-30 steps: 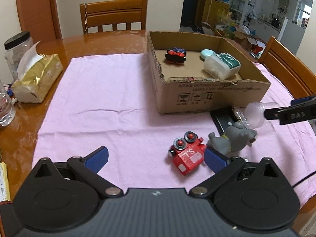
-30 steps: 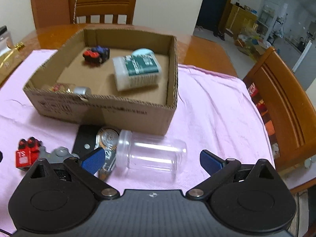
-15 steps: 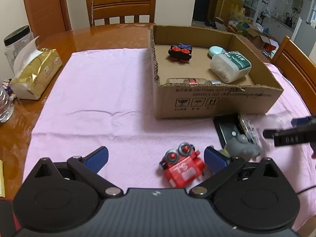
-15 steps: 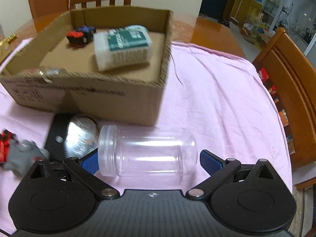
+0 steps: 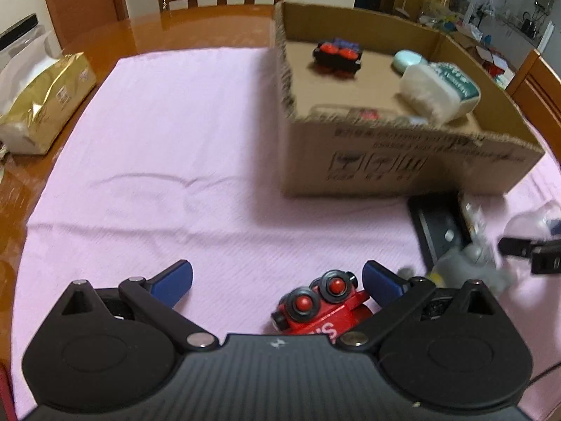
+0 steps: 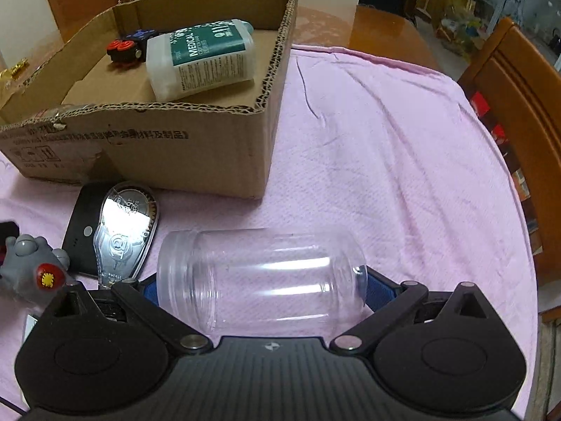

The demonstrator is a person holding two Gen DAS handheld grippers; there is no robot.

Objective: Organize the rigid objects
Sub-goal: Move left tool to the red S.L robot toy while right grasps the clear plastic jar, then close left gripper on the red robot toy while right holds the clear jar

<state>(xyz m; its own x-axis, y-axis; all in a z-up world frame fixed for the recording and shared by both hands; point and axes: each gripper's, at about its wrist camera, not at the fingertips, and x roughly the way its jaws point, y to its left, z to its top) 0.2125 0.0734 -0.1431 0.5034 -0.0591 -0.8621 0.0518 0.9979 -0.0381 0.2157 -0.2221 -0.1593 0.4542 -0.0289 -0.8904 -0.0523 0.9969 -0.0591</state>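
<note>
1. Clear plastic: your right gripper [image 6: 261, 286] has the jar [image 6: 261, 280] lying on its side between its spread blue pads, at the bottom centre of the right wrist view; whether the pads press it, you cannot tell.
2. Your left gripper [image 5: 277, 277] is spread wide, with the red toy robot [image 5: 317, 307] low between its fingers, nearer the right-hand one.
3. The cardboard box [image 6: 168, 154], upper left, holds a cotton swab box [image 6: 200, 58] and a black toy [image 6: 124, 49].
4. A pink cloth [image 5: 175, 147] covers the desk.
</note>
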